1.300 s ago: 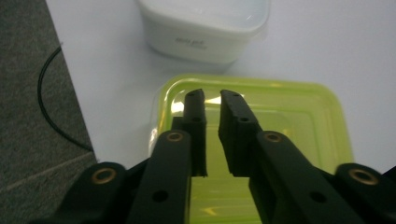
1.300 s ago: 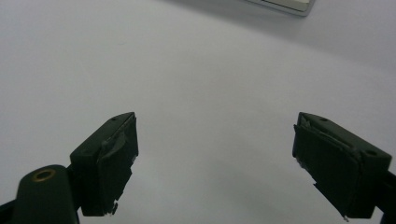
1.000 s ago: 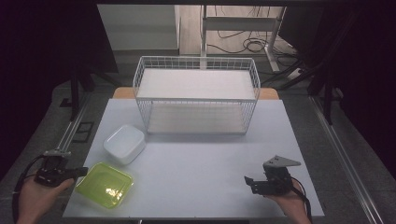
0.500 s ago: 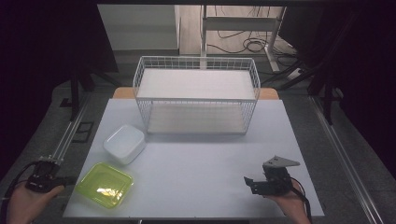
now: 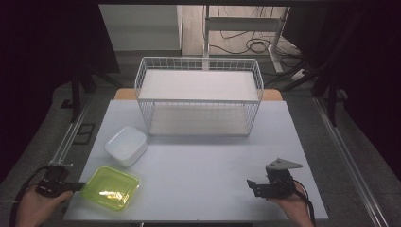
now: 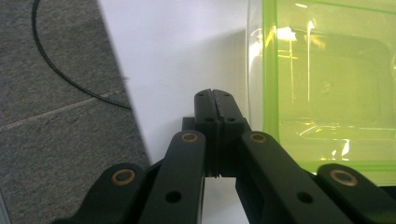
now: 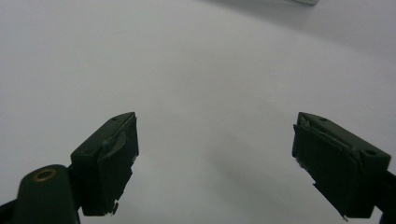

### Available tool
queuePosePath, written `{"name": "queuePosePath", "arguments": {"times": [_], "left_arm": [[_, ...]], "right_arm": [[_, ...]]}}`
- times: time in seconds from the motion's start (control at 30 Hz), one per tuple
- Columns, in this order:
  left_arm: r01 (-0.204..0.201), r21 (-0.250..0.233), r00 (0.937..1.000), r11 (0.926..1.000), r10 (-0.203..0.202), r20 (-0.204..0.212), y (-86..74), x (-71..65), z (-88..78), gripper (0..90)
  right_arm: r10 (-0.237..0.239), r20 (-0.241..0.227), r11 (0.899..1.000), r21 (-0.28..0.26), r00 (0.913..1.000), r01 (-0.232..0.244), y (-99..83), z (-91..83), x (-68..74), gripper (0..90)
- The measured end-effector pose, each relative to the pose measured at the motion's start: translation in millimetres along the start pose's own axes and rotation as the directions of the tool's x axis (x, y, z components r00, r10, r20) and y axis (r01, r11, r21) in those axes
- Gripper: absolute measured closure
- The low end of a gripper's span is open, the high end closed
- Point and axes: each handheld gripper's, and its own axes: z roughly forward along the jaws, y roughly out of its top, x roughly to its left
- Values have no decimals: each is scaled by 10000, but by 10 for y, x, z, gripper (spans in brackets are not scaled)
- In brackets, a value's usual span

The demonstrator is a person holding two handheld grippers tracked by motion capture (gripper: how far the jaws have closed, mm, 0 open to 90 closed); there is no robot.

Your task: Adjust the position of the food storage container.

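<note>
left gripper closing in on the green lid, nothing lifted yet

the left gripper [image 6: 215, 100] is sitting with jaws clenched together on nothing, just beside the green lid [image 5: 109, 187], which is lying flat at the table's [image 5: 203, 161] near left corner. the right gripper [image 5: 257, 185] is waiting with jaws spread, empty. the white container [image 5: 126, 145] and wire basket [image 5: 198, 101] are standing apart; nothing is blocking the lid.

Translucent lime-green tray [image 5: 109, 187], white bowl [image 5: 126, 144], white wire basket [image 5: 198, 97] of square mesh, pale grey worktop [image 5: 208, 165], black grippers [image 5: 74, 186] [image 5: 251, 185], dark speckled grey floor [image 6: 51, 116].
</note>
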Motion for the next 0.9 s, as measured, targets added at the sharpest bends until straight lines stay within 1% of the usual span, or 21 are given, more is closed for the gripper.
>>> {"name": "queuePosePath", "arguments": {"times": [0.03, 0.07, 0.1, 0.13, 0.17, 0.2, 0.27, 0.3, 0.37, 0.4, 0.43, 0.47, 0.5, 0.53, 0.57, 0.63, 0.7, 0.73, 0.77, 0.87, 0.9], "left_arm": [[-37, 5, 10000, 10000, 36, 76, 6, -30, 10, 897], [-96, -5, 9997, 10000, 96, 245, 19, -100, 43, 897], [-96, -5, 9997, 10000, 96, 245, 19, -100, 43, 897], [-222, 100, 9993, 9997, 219, 319, 41, -180, 86, 897], [-222, 100, 9993, 9997, 219, 319, 41, -180, 86, 897], [-350, 230, 9992, 9991, 345, 210, 66, -265, 124, 897], [-417, 247, 9989, 9988, 411, 236, 79, -303, 138, 896], [-500, 242, 9981, 9985, 491, 384, 109, -372, 162, 896], [-561, 240, 9975, 9981, 550, 454, 126, -406, 173, 896], [-667, 222, 9962, 9975, 653, 571, 165, -487, 197, 896], [-667, 222, 9962, 9975, 653, 571, 165, -487, 197, 896], [-715, 208, 9956, 9972, 701, 623, 185, -536, 212, 896], [-923, 283, 9933, 9953, 900, 731, 226, -633, 242, 895], [-923, 283, 9933, 9953, 900, 731, 226, -633, 242, 895], [-1117, 344, 9909, 9931, 1087, 795, 266, -739, 287, 895], [-1210, 377, 9897, 9919, 1176, 818, 282, -773, 301, 893], [-1437, 409, 9856, 9888, 1393, 955, 355, -907, 367, 893], [-1563, 470, 9835, 9866, 1511, 990, 372, -930, 378, 892], [-1563, 470, 9835, 9866, 1511, 990, 372, -930, 378, 891], [-1870, 611, 9779, 9805, 1798, 1064, 436, -1057, 443, 889], [-2017, 646, 9745, 9773, 1935, 1140, 470, -1140, 478, 885]], "right_arm": [[-14, 0, 10000, -6, 10000, 14, 1, -1, 1, 143], [-37, -3, 10000, -20, 10000, 37, 4, -8, 2, 143], [-37, -3, 10000, -20, 10000, 37, 4, -8, 2, 143], [-26, -9, 10000, -39, 10000, 26, 6, -14, 2, 143], [-10, -13, 10000, -43, 10000, 10, 5, -15, 0, 144], [28, -17, 10000, -33, 10000, -28, 3, -12, 1, 144], [16, -23, 10000, 7, 10000, -16, -1, -4, 3, 143], [-7, -35, 10000, 35, 10000, 7, -2, -3, 6, 143], [4, -44, 10000, 40, 10000, -4, 0, -2, 9, 143], [-7, -52, 10000, 13, 10000, 7, 3, 1, 11, 143], [-26, -51, 10000, 12, 10000, 26, 4, 0, 10, 143], [-34, -53, 10000, 14, 10000, 35, 4, 0, 10, 143], [-39, -66, 10000, 14, 10000, 39, 4, 0, 10, 143], [-39, -66, 10000, 14, 10000, 39, 4, 0, 10, 143], [6, -107, 10000, -5, 9999, -6, 2, 5, 4, 144], [7, -105, 10000, 27, 9999, -7, 0, 18, 2, 143], [-37, -145, 10000, 78, 9999, 38, -1, 28, 8, 143], [-46, -164, 10000, 71, 9999, 47, 0, 30, 12, 144], [-46, -164, 10000, 71, 9999, 47, 0, 30, 12, 144], [-51, -142, 10000, 64, 9999, 52, 2, 23, 10, 143], [36, -92, 10000, 80, 10000, -35, 5, 21, 6, 143]]}}
